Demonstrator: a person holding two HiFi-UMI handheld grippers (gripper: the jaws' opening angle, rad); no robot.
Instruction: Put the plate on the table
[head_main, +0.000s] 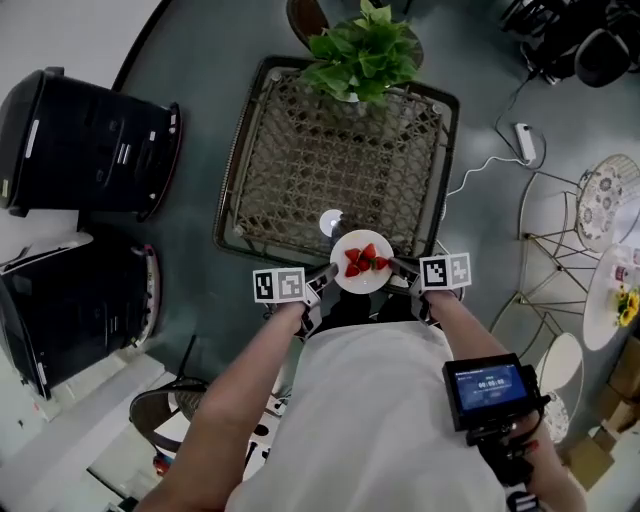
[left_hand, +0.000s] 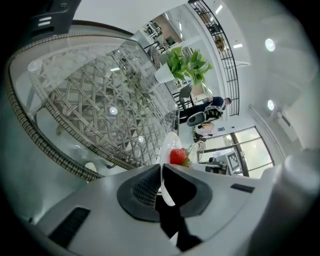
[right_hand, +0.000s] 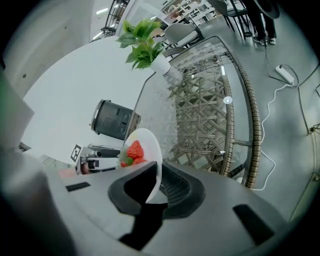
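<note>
**Nearly down: plate at the table's edge**

The left gripper (head_main: 328, 273) and right gripper (head_main: 398, 266) each clamp an opposite rim of the plate (head_main: 362, 281), holding it with its strawberries (head_main: 360, 258) over the table's (head_main: 300, 150) near edge. Next, probably: lower it level, then part both jaws.

Bright, even indoor light is filling the room, ceiling lamps (left_hand: 270, 44) glinting at upper right and mirroring as small spots on the glass tabletop (head_main: 300, 170). Fisheye curvature is bending both gripper views, their corners going black, nearest housings blurring.
</note>
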